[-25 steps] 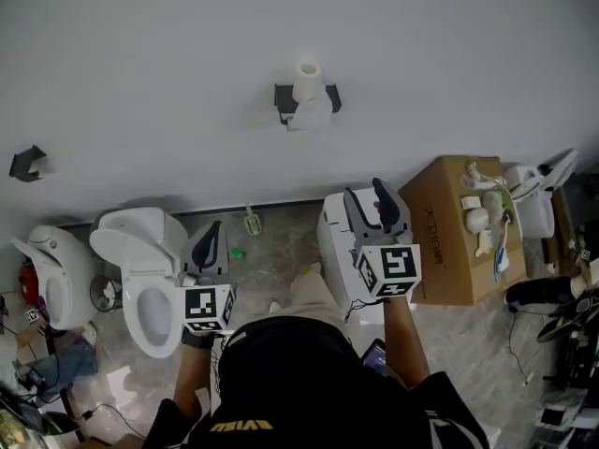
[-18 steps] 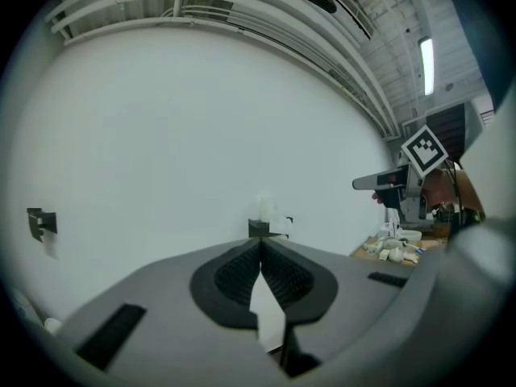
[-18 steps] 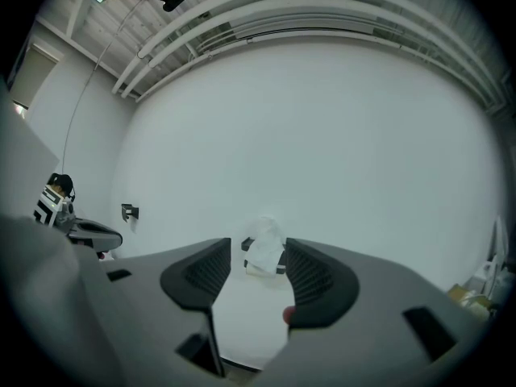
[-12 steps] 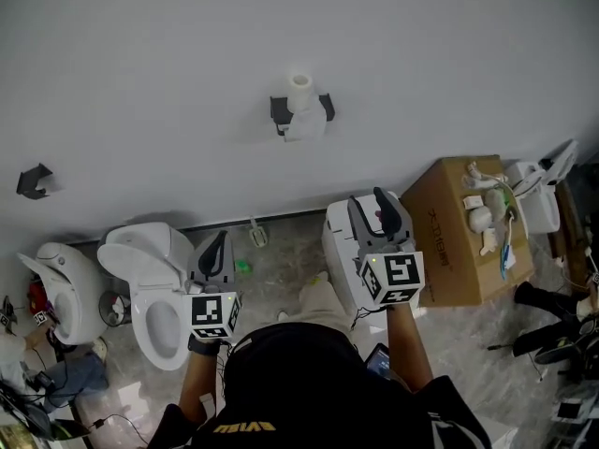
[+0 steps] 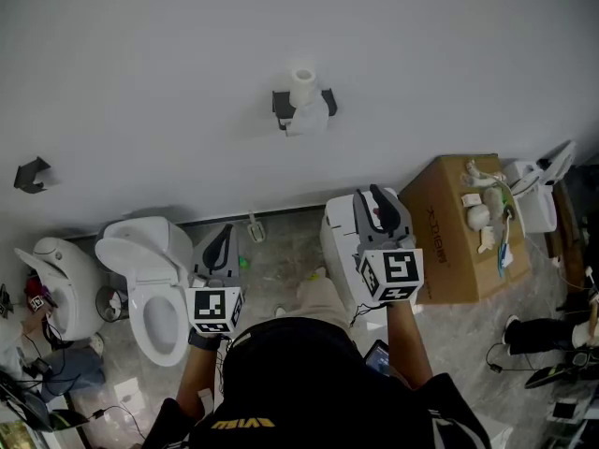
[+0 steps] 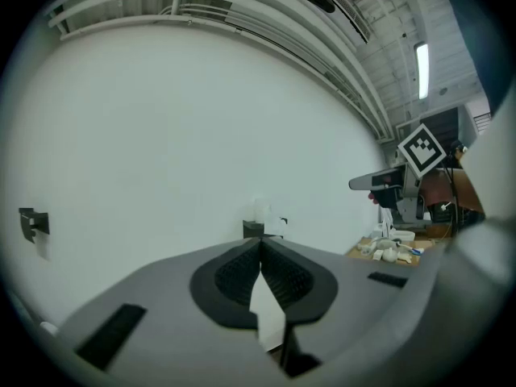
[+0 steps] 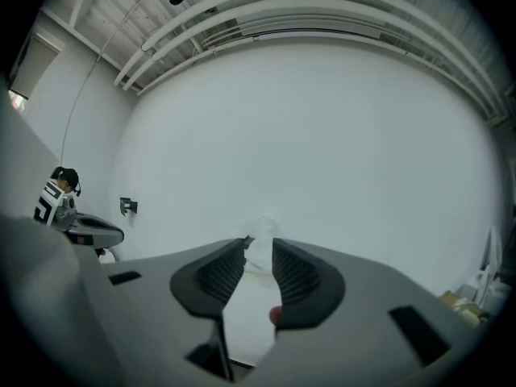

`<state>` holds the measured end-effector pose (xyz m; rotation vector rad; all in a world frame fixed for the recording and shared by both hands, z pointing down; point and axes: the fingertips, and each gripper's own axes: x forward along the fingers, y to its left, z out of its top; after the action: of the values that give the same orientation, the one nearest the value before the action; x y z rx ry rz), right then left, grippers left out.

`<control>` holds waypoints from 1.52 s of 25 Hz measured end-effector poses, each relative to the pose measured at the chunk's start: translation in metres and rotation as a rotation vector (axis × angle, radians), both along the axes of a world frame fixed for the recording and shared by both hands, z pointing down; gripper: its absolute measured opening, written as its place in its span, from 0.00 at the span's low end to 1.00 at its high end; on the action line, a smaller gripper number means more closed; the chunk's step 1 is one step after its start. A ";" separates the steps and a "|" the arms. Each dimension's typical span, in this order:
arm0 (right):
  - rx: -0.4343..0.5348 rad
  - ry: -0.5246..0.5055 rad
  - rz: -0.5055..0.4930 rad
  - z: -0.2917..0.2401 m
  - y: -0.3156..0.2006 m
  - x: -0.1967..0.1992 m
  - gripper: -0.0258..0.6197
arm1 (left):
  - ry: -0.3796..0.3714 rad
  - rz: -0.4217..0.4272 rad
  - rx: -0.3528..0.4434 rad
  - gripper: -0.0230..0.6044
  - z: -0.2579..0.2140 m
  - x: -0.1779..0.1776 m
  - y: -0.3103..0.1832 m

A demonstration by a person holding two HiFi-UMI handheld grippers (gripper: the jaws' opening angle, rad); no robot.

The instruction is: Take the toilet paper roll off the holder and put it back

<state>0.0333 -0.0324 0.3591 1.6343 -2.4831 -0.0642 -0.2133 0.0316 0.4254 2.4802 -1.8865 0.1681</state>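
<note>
The toilet paper roll point(image 5: 302, 80) sits on its holder point(image 5: 282, 107) on the wall at upper centre, apparently upright and well above both grippers. The right gripper point(image 5: 377, 195) is nearer. Its empty fingers have just been closing to a narrow gap, while the left gripper point(image 5: 219, 236) has its fingers pressed together. Neither gripper has otherwise shifted.

L gripper point(image 6: 260, 242) closed; R point(image 7: 259, 250) mid-close, empty

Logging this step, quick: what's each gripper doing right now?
Left gripper: shut, empty.
Right gripper: slightly open, jaws have just been closing, nothing between them.
</note>
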 end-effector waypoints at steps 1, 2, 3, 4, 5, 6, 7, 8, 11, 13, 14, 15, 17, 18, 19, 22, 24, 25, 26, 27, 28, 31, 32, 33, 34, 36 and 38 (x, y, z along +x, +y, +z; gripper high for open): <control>-0.002 0.003 -0.001 0.000 0.000 -0.001 0.20 | 0.002 0.000 -0.002 0.05 0.001 -0.001 0.000; -0.002 0.006 0.000 0.000 0.000 -0.001 0.18 | 0.004 0.000 -0.004 0.05 0.001 -0.001 0.000; -0.002 0.011 0.003 0.000 0.000 -0.001 0.17 | 0.008 0.002 -0.006 0.05 0.002 -0.001 0.000; -0.001 0.018 0.008 -0.001 0.000 -0.002 0.13 | 0.011 0.004 -0.007 0.05 0.002 0.000 -0.001; 0.000 0.025 0.010 -0.001 -0.001 -0.002 0.07 | 0.013 0.008 -0.007 0.05 0.002 0.002 -0.002; -0.003 0.034 0.008 -0.001 -0.002 -0.003 0.03 | 0.013 0.014 -0.005 0.05 0.002 0.004 -0.002; -0.009 0.041 0.001 0.000 -0.002 -0.004 0.03 | 0.012 0.021 -0.004 0.05 0.002 0.006 -0.002; -0.016 0.044 -0.006 0.002 -0.001 -0.005 0.03 | 0.012 0.027 -0.003 0.05 0.002 0.008 -0.002; -0.028 0.042 -0.012 0.005 0.001 -0.006 0.03 | 0.015 0.036 -0.006 0.06 0.003 0.013 0.000; -0.033 0.037 -0.010 0.005 0.001 -0.005 0.03 | 0.018 0.035 -0.011 0.05 0.005 0.014 0.000; -0.035 0.035 -0.010 0.006 0.000 -0.005 0.03 | 0.020 0.034 -0.014 0.05 0.005 0.015 0.001; -0.037 0.034 -0.011 0.006 0.000 -0.005 0.03 | 0.021 0.034 -0.017 0.05 0.007 0.015 0.001; -0.037 0.039 -0.015 0.006 0.000 -0.006 0.02 | 0.019 0.033 -0.024 0.05 0.010 0.015 0.003; -0.035 0.041 -0.020 0.006 0.001 -0.007 0.02 | 0.017 0.032 -0.027 0.05 0.011 0.014 0.004; -0.032 0.041 -0.026 0.006 0.002 -0.009 0.02 | 0.016 0.031 -0.029 0.05 0.012 0.014 0.005; -0.032 0.037 -0.037 0.006 0.004 -0.013 0.02 | 0.016 0.024 -0.028 0.05 0.012 0.011 0.006; -0.035 0.036 -0.042 0.007 0.005 -0.014 0.02 | 0.017 0.019 -0.026 0.05 0.011 0.009 0.006; -0.037 0.036 -0.043 0.007 0.006 -0.014 0.02 | 0.018 0.019 -0.026 0.05 0.011 0.009 0.006; -0.037 0.035 -0.044 0.007 0.007 -0.014 0.02 | 0.019 0.021 -0.027 0.05 0.011 0.010 0.007; -0.037 0.035 -0.044 0.006 0.008 -0.013 0.02 | 0.020 0.023 -0.026 0.05 0.011 0.011 0.007; -0.036 0.034 -0.044 0.006 0.009 -0.013 0.02 | 0.019 0.025 -0.026 0.05 0.011 0.011 0.007; -0.034 0.032 -0.042 0.004 0.011 -0.011 0.02 | 0.015 0.030 -0.025 0.05 0.011 0.014 0.007; -0.034 0.031 -0.041 0.004 0.012 -0.010 0.02 | 0.015 0.032 -0.025 0.05 0.011 0.015 0.007; -0.034 0.030 -0.040 0.004 0.012 -0.009 0.02 | 0.015 0.034 -0.025 0.05 0.011 0.016 0.007; -0.033 0.029 -0.039 0.004 0.013 -0.008 0.02 | 0.014 0.036 -0.024 0.05 0.011 0.017 0.007; -0.033 0.028 -0.039 0.003 0.014 -0.008 0.02 | 0.013 0.038 -0.024 0.05 0.011 0.017 0.007; -0.034 0.030 -0.039 0.004 0.014 -0.008 0.02 | 0.012 0.037 -0.023 0.05 0.011 0.016 0.007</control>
<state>0.0249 -0.0182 0.3630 1.5600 -2.4805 -0.0505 -0.1970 0.0390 0.4360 2.4971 -1.8242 0.1748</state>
